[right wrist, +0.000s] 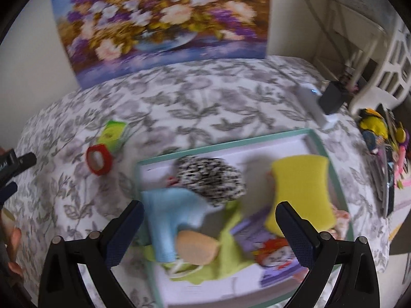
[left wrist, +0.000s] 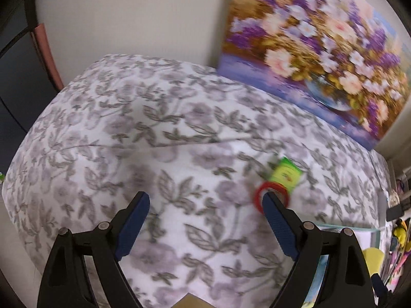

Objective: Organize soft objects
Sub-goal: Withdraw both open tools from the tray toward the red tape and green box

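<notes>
My left gripper hangs over the flowered bedspread with its jaws spread wide and nothing between them. Just past my right-hand finger lies a red ring, touching a green-and-yellow toy behind it; the fingertip overlaps the ring in view, but I cannot tell whether it touches. A flower painting leans against the wall at the far edge of the bed.

My right gripper is also wide open and empty, poised above a shallow tray with a teal rim. In the tray lie a blue cloth, a black-and-white speckled soft thing, a yellow sponge, a tan pad, a lime cloth underneath, and a purple booklet with a red cartoon figure. The sponge sits just beyond my right finger, the blue cloth beside my left one.

Off the tray to the left, well apart from it, the same ring and toy rest on the bedspread. At the right edge are a white device, a dark block and a heap of bright oddments.
</notes>
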